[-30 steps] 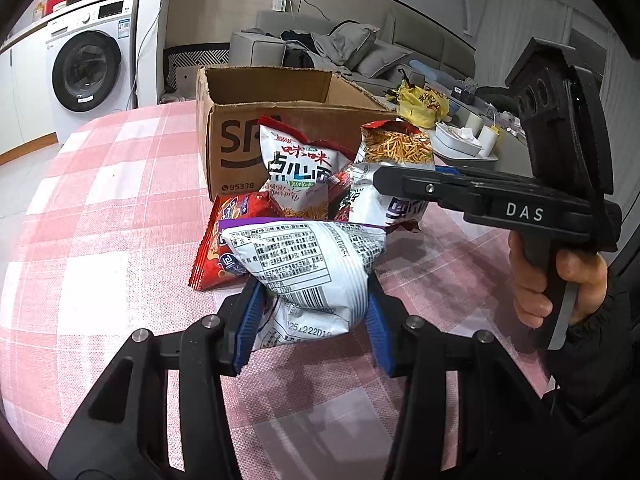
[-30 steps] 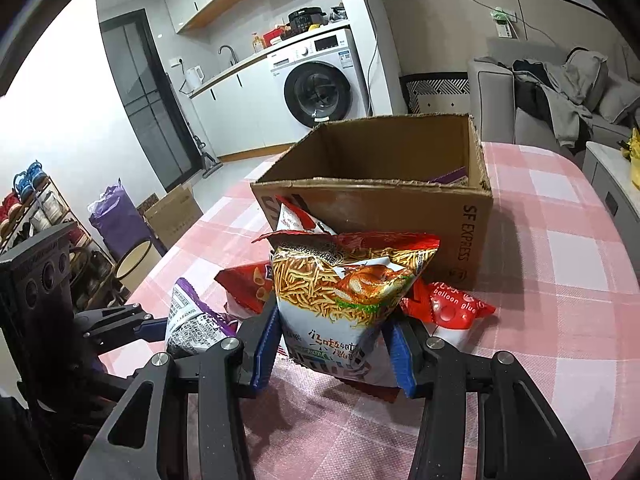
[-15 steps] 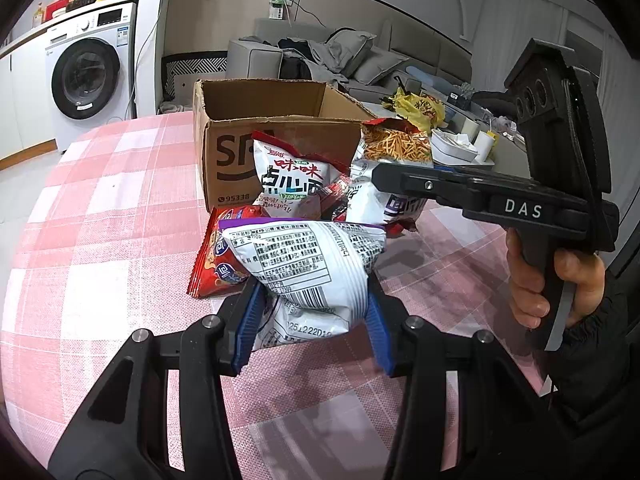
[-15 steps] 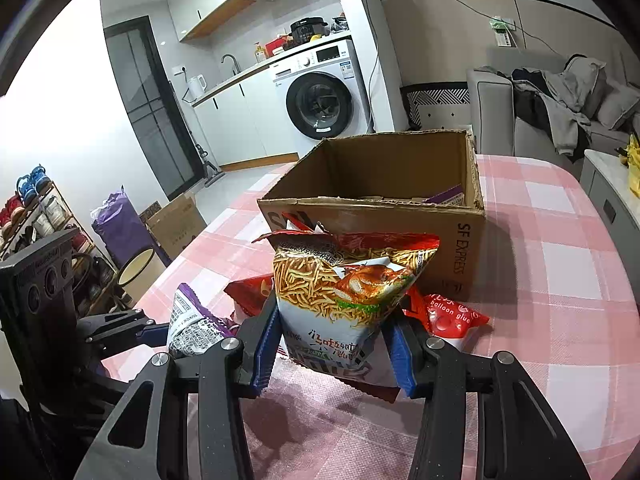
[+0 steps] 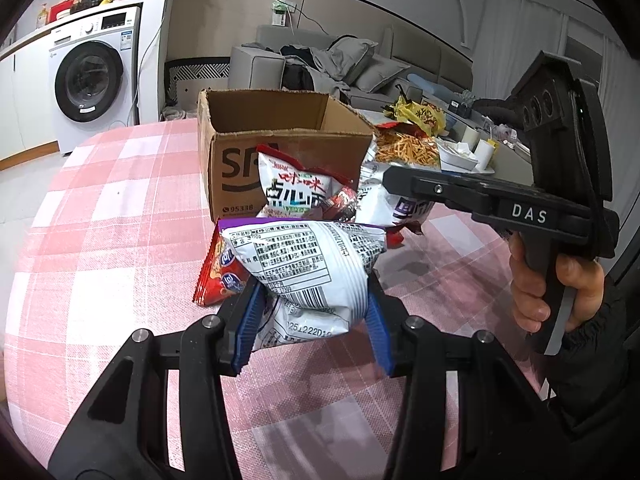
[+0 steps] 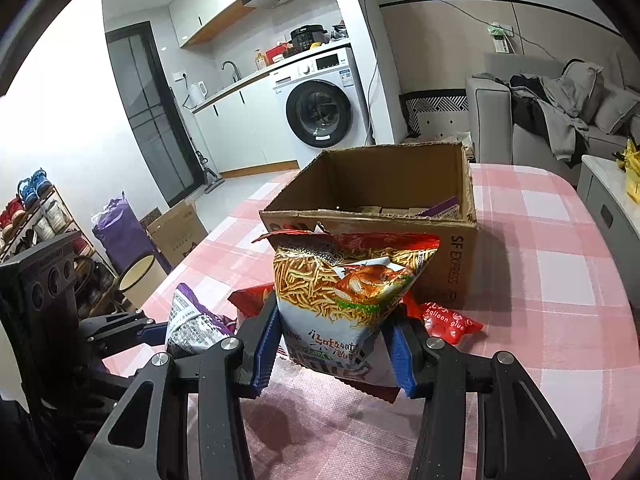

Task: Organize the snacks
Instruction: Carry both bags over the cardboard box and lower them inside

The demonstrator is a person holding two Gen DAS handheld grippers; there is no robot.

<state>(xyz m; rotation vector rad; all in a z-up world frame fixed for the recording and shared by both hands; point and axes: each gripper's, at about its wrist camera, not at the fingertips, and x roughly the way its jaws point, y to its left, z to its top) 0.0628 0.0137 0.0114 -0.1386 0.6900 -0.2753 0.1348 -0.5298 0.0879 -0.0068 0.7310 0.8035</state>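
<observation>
Left wrist view: the left gripper has its jaws closed on a white-and-purple snack bag, the blue pads pressing both sides of its lower half, with the printed back of the bag bulging above them. The bag sits in front of the open cardboard box on the pink checked worktop. Just beyond it lie a red packet flat on the cloth and a white noodle-snack bag leaning against the box front.

In the right wrist view, the right gripper clamps a bag of fried strips upright between its jaws, gripped at the lower half, its top near the box wall. A red balloon-glue packet lies just beside it. A hand grips the right tool's handle.
</observation>
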